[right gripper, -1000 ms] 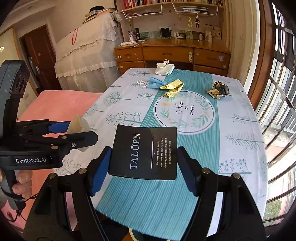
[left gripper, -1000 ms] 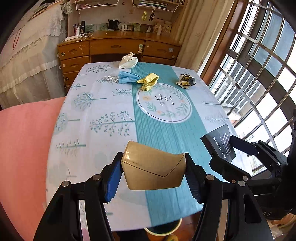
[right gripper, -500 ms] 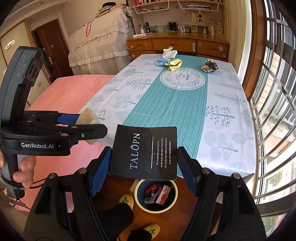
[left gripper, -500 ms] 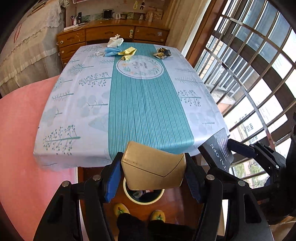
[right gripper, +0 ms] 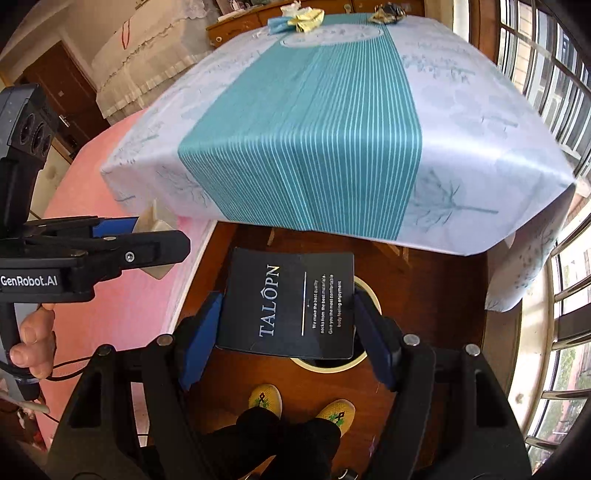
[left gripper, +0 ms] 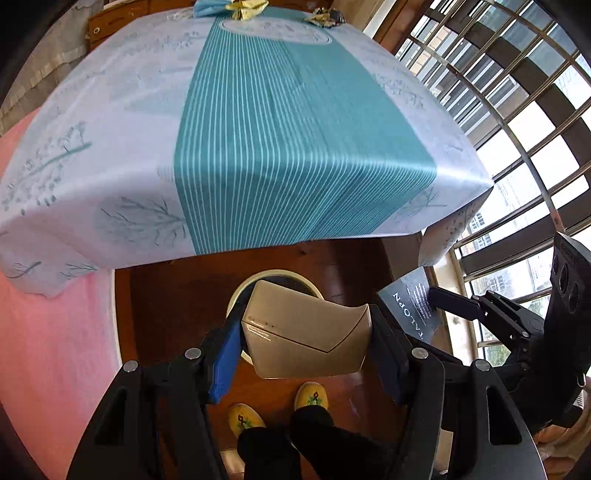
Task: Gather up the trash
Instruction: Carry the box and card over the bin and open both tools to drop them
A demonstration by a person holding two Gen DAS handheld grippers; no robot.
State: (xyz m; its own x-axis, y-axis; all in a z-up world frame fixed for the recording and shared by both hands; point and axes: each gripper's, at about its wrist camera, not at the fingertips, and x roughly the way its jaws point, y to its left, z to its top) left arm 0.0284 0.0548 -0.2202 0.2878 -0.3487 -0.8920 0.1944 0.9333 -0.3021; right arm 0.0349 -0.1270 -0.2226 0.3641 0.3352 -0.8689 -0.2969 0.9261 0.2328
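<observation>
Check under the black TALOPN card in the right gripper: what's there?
Below the black TALOPN card, held by the right gripper, sits a round bin on the wooden floor; only its rim arc shows. The card covers its contents.

Bin (right gripper: 364, 360) on floor before table (left gripper: 110, 147); trash pieces (right gripper: 299, 16) apparently at table's far end.
</observation>
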